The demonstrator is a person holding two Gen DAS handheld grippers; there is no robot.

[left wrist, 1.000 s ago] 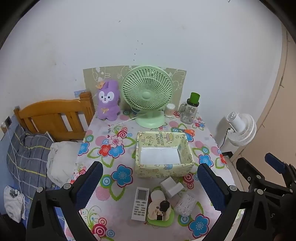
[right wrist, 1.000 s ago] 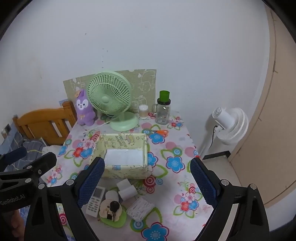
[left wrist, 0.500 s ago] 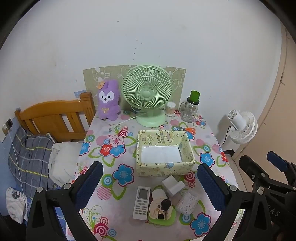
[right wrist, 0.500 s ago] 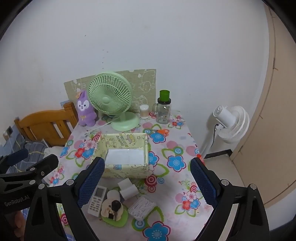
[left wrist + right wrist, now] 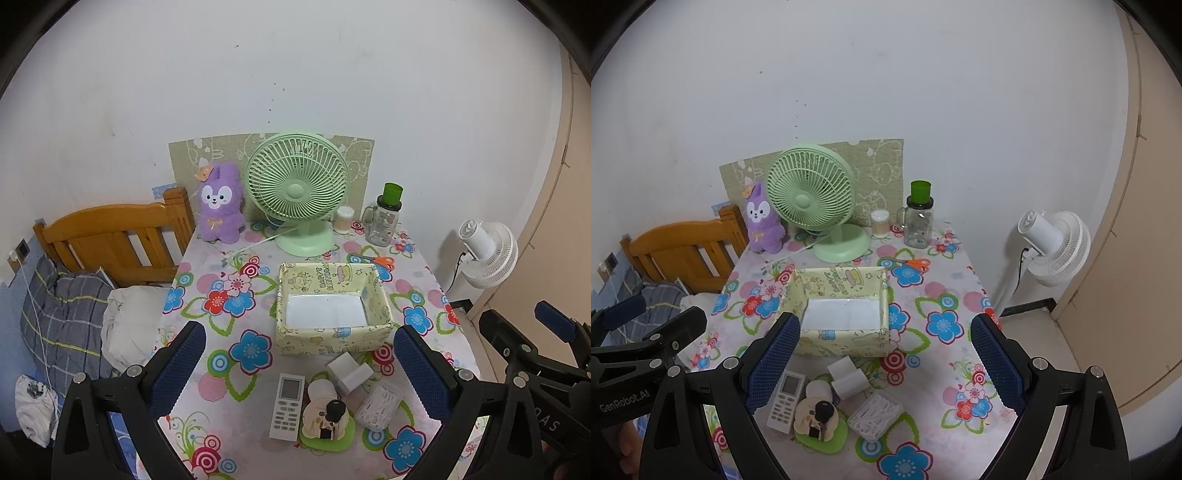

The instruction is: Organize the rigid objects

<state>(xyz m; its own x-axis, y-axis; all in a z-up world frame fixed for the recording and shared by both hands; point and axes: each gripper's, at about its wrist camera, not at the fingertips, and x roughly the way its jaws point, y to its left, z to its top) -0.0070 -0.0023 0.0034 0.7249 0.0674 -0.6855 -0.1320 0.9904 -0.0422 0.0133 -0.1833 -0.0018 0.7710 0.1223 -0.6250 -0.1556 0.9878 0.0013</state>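
A yellow patterned box (image 5: 332, 317), open and empty, sits mid-table; it also shows in the right wrist view (image 5: 842, 314). In front of it lie a white remote (image 5: 287, 406), a white charger block (image 5: 349, 371), a cream figurine on a green base (image 5: 325, 417) and a clear box of white picks (image 5: 378, 404). My left gripper (image 5: 295, 373) is open, above the table's near edge. My right gripper (image 5: 882, 365) is open, above the same items: remote (image 5: 785, 400), charger (image 5: 847, 376), figurine (image 5: 818, 417), picks box (image 5: 875, 411).
At the table's back stand a green fan (image 5: 299, 192), a purple plush (image 5: 221, 206), a cotton swab jar (image 5: 343, 219), a glass jar with green lid (image 5: 384, 218) and orange scissors (image 5: 376, 260). A wooden bed (image 5: 107, 236) is left, a white floor fan (image 5: 487, 251) right.
Both grippers have drawn back and up a little, so the table looks slightly smaller and lower in view. Nothing on the table has moved.
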